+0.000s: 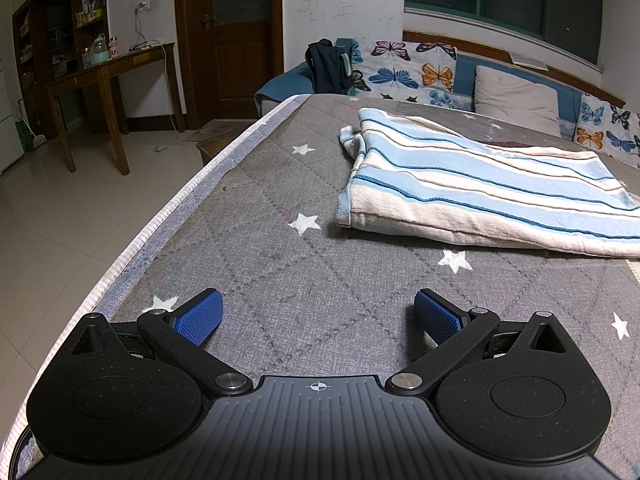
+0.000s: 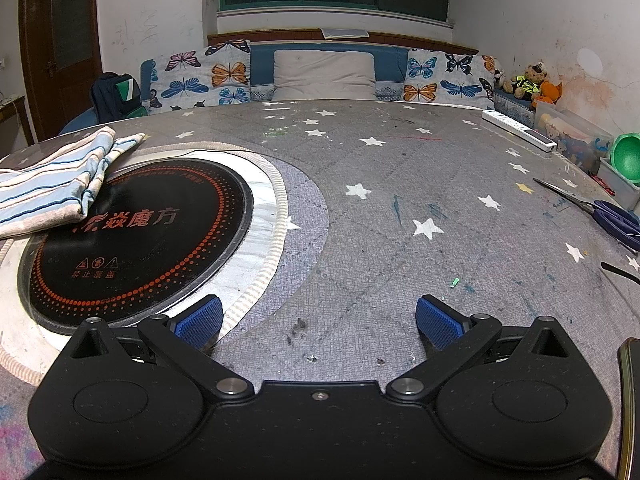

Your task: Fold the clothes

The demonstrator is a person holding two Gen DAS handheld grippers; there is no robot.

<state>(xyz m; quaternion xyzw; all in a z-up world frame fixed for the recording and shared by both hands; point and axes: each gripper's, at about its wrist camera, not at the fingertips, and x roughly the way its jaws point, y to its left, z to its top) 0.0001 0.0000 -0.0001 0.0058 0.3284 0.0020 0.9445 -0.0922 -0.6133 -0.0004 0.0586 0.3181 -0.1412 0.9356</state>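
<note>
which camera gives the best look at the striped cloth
The left wrist view: the striped cloth lies folded on the grey star cover, nearly all in frame. The right wrist view catches only one end at its left edge, overlapping the black round cooktop.

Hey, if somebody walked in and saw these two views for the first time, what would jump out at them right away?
Probably the blue-and-white striped cloth, lying folded on the grey star-print table cover, ahead and to the right of the open left hand-held gripper. Next, the round black cooktop with its ring of orange dots, set into the table with the cloth's edge lying over it. The butterfly-print cushions line the bench behind.
</note>
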